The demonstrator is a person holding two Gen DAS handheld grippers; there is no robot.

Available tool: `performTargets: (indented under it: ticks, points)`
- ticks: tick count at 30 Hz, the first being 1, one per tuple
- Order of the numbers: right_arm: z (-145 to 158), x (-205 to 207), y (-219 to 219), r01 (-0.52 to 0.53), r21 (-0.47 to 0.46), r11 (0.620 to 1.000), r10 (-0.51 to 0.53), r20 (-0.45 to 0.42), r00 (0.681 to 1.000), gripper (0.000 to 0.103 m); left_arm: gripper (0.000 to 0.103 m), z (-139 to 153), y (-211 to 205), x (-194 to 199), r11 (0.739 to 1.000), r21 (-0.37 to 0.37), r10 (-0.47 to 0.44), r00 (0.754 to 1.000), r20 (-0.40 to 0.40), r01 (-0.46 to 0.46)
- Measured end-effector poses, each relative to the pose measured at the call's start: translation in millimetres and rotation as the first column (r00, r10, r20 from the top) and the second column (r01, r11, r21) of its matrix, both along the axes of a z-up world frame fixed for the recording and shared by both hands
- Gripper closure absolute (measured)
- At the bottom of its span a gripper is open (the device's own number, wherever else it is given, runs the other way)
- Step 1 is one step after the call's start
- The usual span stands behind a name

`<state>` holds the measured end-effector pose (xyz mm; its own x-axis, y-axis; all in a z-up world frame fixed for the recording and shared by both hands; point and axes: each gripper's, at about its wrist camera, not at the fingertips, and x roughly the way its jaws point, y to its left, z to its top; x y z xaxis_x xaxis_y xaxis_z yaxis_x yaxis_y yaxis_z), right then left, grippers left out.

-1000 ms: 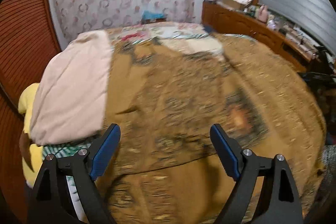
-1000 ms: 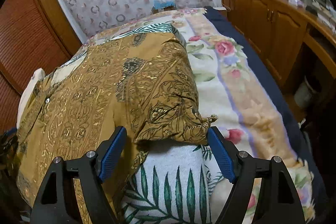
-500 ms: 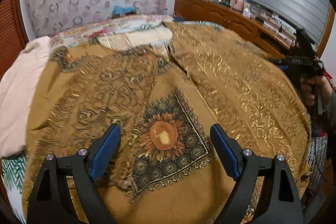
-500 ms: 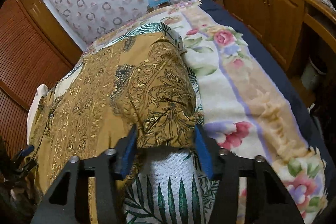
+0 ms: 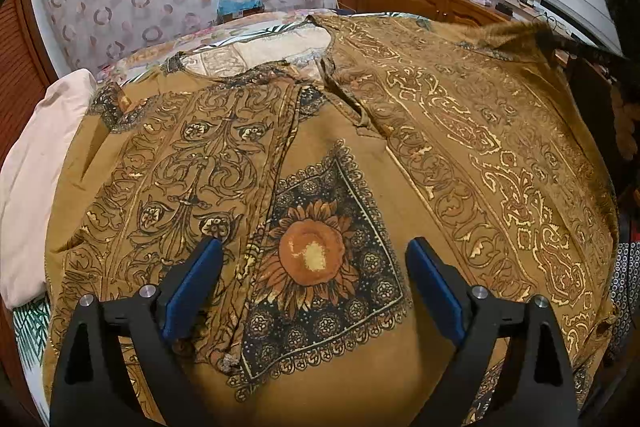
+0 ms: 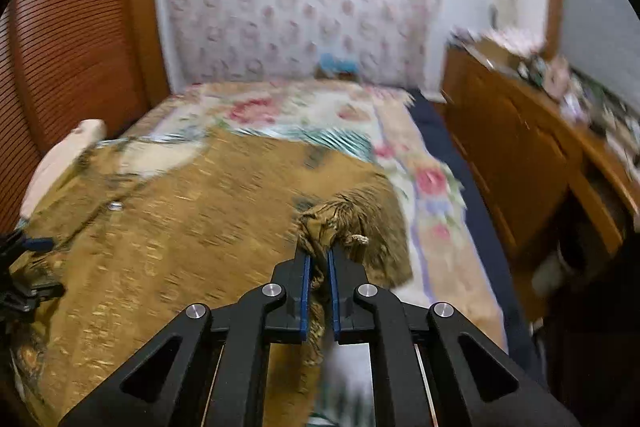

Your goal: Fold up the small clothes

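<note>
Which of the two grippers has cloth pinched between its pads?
The right gripper: its jaws are closing on a bunched edge of the brown patterned shirt. The left gripper is opening, gripping nothing.
</note>
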<state>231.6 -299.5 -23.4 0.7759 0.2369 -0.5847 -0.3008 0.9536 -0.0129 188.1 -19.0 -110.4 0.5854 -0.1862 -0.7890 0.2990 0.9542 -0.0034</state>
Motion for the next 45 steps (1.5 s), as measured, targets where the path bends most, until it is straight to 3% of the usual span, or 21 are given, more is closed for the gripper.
performTargets:
  ticks: [4,10,13,15,17,21,28,32,40,41,45]
  points:
    - [-0.7,-18.9,39.5,-0.116,-0.028,0.993,0.116,0.026,0.993,0.095,0.001,-1.9,-3.5,3.1,1.0,0.005,-0.012,1.0,-0.011,0.012]
    - [-36.3,-27.5,68.3,-0.202,-0.02,0.979,0.2,-0.058,0.978,0.095,0.001,-0.9,-4.6,4.2,1.0,0.003,-0.013,1.0,-0.012,0.013]
    - [-50.0,-23.6,63.2,-0.2,0.002,0.98,0.199,-0.112,0.974,0.078,0.001,0.2,-4.4,2.7,1.0,-0.006,-0.012,1.0,-0.007,0.012]
    - [-52.7,-24.5,56.2,-0.19,0.031,0.981,0.192,-0.129,0.973,0.052,0.001,5.7,-1.7,-1.9,1.0,-0.029,-0.007,1.0,0.022,0.007]
    - [-49.2,-25.0,43.6,-0.178,0.062,0.982,0.184,-0.126,0.975,0.049,0.001,13.4,1.7,-8.4,0.999,-0.053,0.009,0.998,0.064,-0.006]
    - [-34.2,-40.2,15.2,-0.131,0.108,0.985,0.141,-0.09,0.986,0.048,0.001,36.5,7.4,-28.9,0.989,-0.147,0.038,0.99,0.138,-0.018]
    - [-24.9,-54.0,-23.6,-0.018,0.157,0.987,0.022,-0.023,0.999,0.048,0.001,70.9,6.3,-55.4,0.975,-0.221,0.083,0.968,0.235,-0.03]
    - [-37.2,-32.0,-31.5,0.052,0.123,0.991,-0.043,-0.072,0.996,0.048,0.001,84.8,-1.5,-65.5,0.971,-0.24,0.071,0.958,0.277,-0.002]
    - [-70.3,27.1,-22.0,0.131,0.008,0.991,-0.126,-0.212,0.969,0.048,0.001,88.2,-18.2,-76.7,0.984,-0.176,0.045,0.944,0.326,0.014]
    - [-67.8,28.9,-25.7,0.138,0.007,0.99,-0.134,-0.214,0.968,0.05,0.001,86.7,-18.4,-76.2,0.984,-0.178,0.044,0.946,0.321,0.015]
    - [-61.2,26.7,-26.2,0.127,-0.017,0.992,-0.128,-0.203,0.971,0.084,0.001,82.9,-16.9,-78.0,0.983,-0.183,0.046,0.949,0.313,0.012]
